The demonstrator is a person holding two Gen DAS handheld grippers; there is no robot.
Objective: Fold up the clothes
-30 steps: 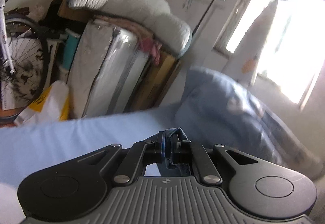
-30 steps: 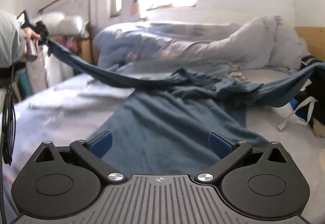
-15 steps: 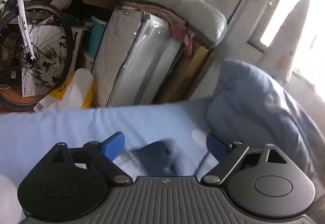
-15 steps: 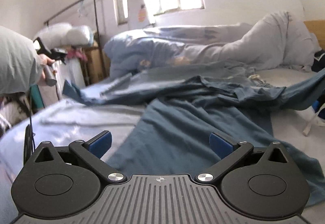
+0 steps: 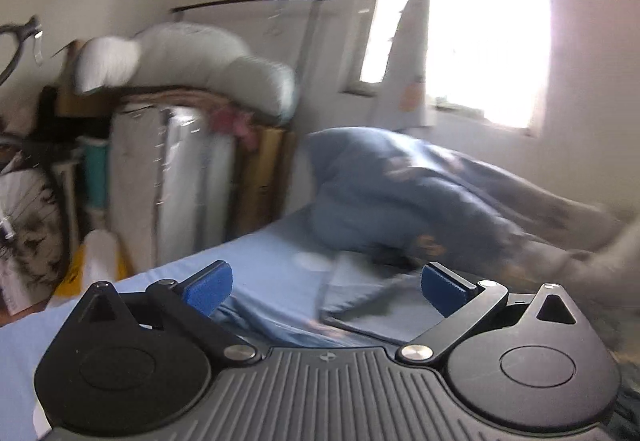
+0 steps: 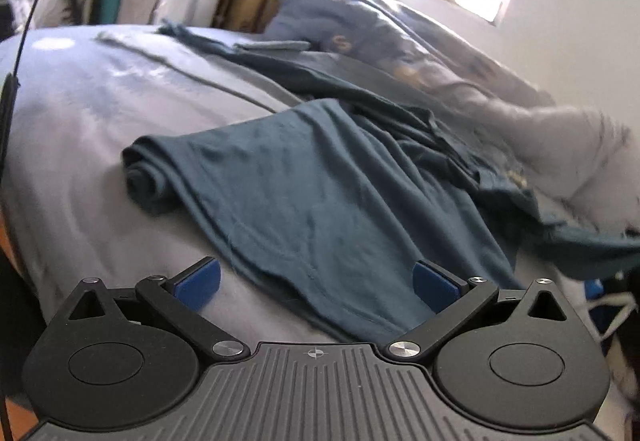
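barely begun, the blue shirt (image 6: 320, 193) lies rumpled across the bed (image 6: 80, 113), unfolded, both left tongs (image 5: 326, 287) and right tongs (image 6: 316, 281) spread empty.

Each tool (image 5: 326, 287) (image 6: 316, 283) is matte black (ribbed grey deck, silver screws) with blue pads (image 5: 208, 287).

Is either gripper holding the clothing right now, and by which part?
Nothing is held. The left gripper and right gripper are both open; the teal garment lies loose on the bed.

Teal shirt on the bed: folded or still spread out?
Partly folded: the shirt has one edge doubled over at left, the rest rumpled.
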